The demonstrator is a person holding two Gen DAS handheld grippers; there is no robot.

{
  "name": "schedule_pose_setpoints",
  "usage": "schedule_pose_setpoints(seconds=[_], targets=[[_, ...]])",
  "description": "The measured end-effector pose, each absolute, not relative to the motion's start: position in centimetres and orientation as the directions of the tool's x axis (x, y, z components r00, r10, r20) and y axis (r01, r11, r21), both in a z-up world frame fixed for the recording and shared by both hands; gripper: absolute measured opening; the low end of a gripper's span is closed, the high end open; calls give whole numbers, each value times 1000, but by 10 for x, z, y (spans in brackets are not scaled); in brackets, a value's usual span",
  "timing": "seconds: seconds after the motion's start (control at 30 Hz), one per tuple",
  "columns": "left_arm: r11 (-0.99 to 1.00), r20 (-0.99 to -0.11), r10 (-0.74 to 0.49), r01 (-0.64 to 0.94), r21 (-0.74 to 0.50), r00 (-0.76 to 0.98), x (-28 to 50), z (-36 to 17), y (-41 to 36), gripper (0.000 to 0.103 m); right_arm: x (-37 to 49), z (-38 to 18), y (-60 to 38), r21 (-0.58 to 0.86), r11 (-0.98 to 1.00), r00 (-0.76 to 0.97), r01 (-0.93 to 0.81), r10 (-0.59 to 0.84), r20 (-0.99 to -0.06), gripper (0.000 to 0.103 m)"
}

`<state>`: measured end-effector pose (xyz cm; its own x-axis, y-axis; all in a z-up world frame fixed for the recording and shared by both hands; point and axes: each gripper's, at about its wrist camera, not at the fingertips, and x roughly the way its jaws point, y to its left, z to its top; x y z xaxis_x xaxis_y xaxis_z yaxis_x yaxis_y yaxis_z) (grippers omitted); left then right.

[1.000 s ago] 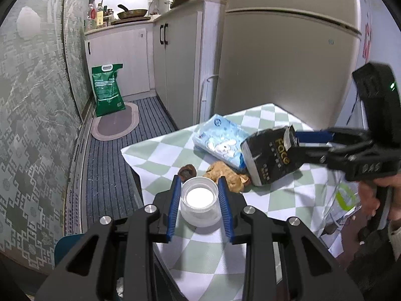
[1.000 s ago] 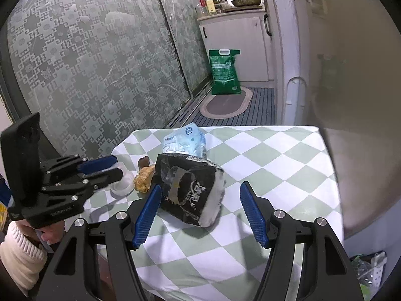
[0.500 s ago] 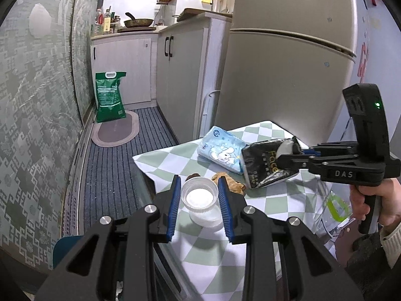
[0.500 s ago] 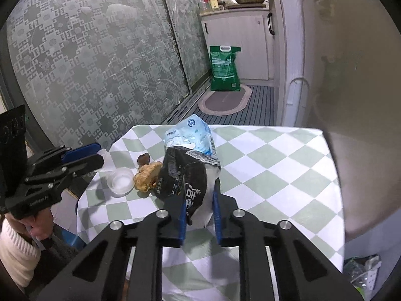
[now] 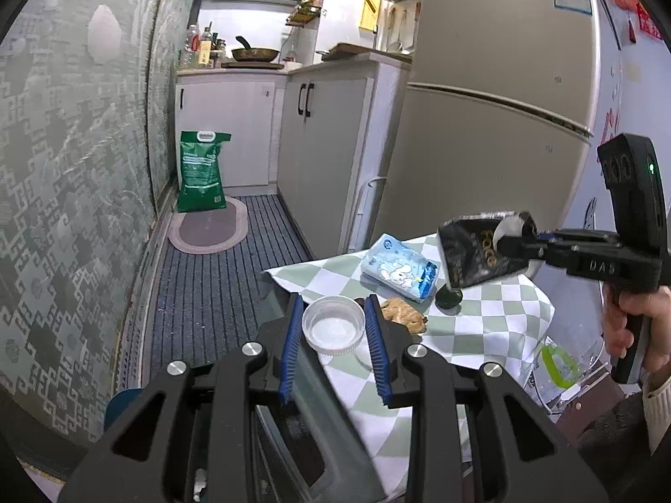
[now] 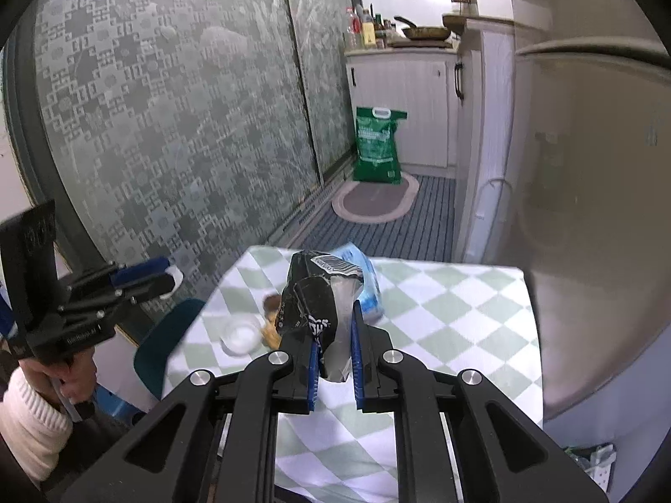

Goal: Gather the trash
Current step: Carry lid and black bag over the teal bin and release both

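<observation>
Two grippers are working: the right gripper (image 6: 334, 371) is pinching a light, crinkly bag (image 6: 319, 306) between its jaws, the left gripper (image 5: 334, 333) is clamping a stiff cup (image 5: 333, 326).

A crumpled black wrapper (image 6: 318, 314) is held above the bench, and a clear plastic cup (image 5: 333, 327) at its edge.

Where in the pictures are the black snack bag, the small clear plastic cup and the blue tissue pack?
black snack bag (image 6: 312, 310): right wrist view, on its crumpled black front above the fingers.
clear plastic cup (image 5: 334, 327): left wrist view, on its white bottom.
blue tissue pack (image 5: 398, 267): left wrist view, on its printed top face.
</observation>
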<state>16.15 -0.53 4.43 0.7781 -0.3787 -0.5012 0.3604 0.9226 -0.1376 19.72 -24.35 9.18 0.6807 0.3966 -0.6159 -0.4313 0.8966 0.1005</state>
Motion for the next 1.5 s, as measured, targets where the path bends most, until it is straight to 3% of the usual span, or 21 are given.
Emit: schedule_pose_setpoints(seconds=[0.53,1.5], targets=[[965,-544,-261,219,-142,797,142,23,87,32,195,101,-141,101,823,611,-559,492,-620,12],[989,-806,-141,55,-134,574,152,-101,169,32,199,8,22,62,717,384,-694,441,-811,12]])
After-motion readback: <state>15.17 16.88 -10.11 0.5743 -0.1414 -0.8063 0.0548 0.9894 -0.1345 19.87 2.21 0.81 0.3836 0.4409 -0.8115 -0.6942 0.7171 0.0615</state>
